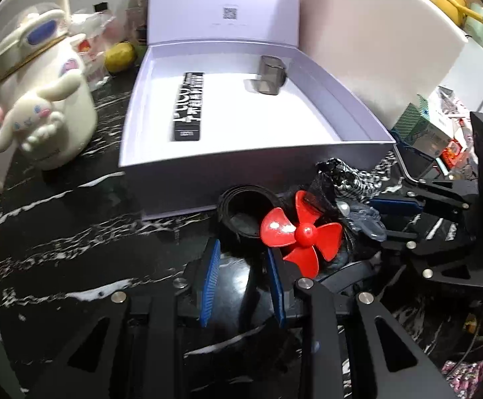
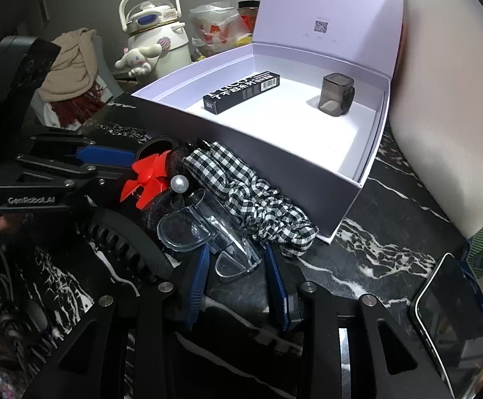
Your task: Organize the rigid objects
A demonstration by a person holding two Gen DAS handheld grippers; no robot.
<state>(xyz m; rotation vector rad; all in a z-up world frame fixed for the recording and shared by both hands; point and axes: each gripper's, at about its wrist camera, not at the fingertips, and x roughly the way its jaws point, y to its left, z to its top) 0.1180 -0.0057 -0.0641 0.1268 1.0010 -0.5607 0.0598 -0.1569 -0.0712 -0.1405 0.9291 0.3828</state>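
Note:
An open white box [image 1: 241, 163] [image 2: 274, 173] on the black marble top holds a long black carton [image 1: 189, 106] [image 2: 241, 91] and a smoky grey cube [image 1: 271, 74] [image 2: 336, 94]. In front of it lies a heap: a red propeller [image 1: 302, 232] [image 2: 148, 179], a checked fabric bow [image 2: 258, 193] and a clear plastic piece [image 2: 234, 252] [image 1: 367, 224]. My right gripper [image 2: 236, 259] [image 1: 379, 221] is shut on the clear piece. Just left of the propeller, my left gripper [image 1: 243, 256] [image 2: 126, 166] is shut, nothing seen between its pads.
A cream kettle with a white plush figure [image 1: 42, 99] [image 2: 155, 40] stands left of the box. A black ring [image 1: 244, 209] lies by the box front. A black ridged clip [image 2: 121, 242] and a phone [image 2: 454, 326] lie nearby. A white cushion [image 2: 447, 116] borders the right.

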